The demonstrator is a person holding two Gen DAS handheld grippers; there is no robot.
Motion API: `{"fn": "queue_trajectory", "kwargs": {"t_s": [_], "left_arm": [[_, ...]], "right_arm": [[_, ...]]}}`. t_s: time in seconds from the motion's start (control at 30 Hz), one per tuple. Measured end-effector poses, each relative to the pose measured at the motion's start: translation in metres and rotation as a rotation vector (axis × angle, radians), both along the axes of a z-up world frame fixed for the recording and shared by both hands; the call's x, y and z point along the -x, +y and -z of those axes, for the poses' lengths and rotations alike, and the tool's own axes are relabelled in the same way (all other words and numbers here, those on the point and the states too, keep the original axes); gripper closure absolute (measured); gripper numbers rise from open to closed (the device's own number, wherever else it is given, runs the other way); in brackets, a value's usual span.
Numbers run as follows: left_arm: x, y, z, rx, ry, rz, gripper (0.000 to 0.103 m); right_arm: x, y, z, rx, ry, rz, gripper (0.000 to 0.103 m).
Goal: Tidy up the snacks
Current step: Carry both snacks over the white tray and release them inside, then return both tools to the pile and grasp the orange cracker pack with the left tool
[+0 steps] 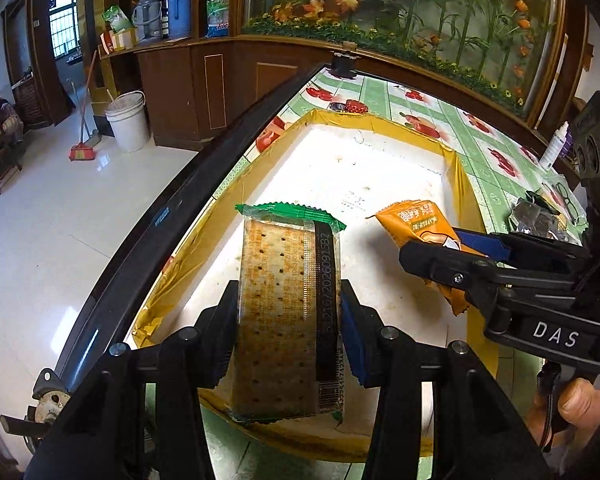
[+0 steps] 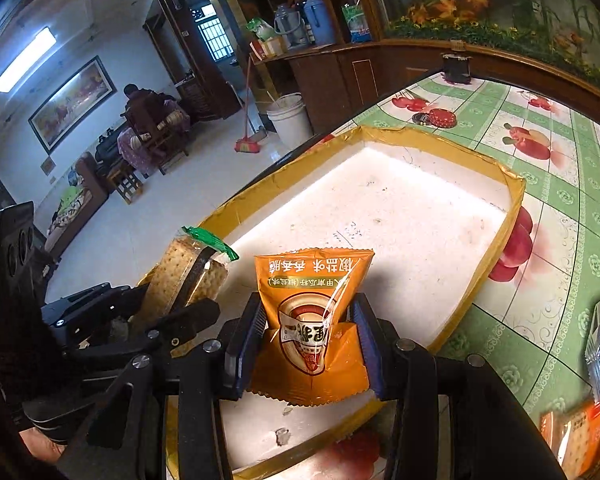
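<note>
My left gripper (image 1: pixel 288 332) is shut on a cracker pack (image 1: pixel 286 312) in clear wrap with green ends, held over the near part of a white foam tray (image 1: pixel 364 168) edged in yellow tape. My right gripper (image 2: pixel 306 344) is shut on an orange snack packet (image 2: pixel 312 312), also over that tray (image 2: pixel 400 208). In the left wrist view the right gripper (image 1: pixel 432 248) reaches in from the right with the orange packet (image 1: pixel 416 220). In the right wrist view the left gripper (image 2: pixel 156 308) and its cracker pack (image 2: pixel 180 276) sit at the left.
The tray lies on a table with a green fruit-print cloth (image 2: pixel 560 200), dark edge (image 1: pixel 180 216) at the left. More snack packs (image 2: pixel 580 432) lie at the right, a red tin lid (image 2: pixel 442 117) beyond the tray, a small bottle (image 1: pixel 556 146) far right. A person (image 2: pixel 148 120) sits across the room.
</note>
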State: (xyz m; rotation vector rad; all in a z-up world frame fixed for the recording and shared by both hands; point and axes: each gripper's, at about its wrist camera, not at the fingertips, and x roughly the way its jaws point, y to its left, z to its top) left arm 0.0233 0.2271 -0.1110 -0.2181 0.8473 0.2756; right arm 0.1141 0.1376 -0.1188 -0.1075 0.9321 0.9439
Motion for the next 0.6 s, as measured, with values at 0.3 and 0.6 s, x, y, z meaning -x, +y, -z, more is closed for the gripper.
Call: {"fn": "queue_trajectory", "kwargs": {"t_s": [0.3, 0.6], "left_arm": [[0.014, 0.003, -0.018, -0.058, -0.056, -0.06, 0.025], [0.016, -0.016, -0.037, -0.071, -0.097, -0.027, 0.025]], "right_arm": [[0.007, -0.014, -0.02, -0.02, -0.074, 0.032, 0.025], [0.018, -0.078, -0.041, -0.047, -0.113, 0.115, 0.024]]}}
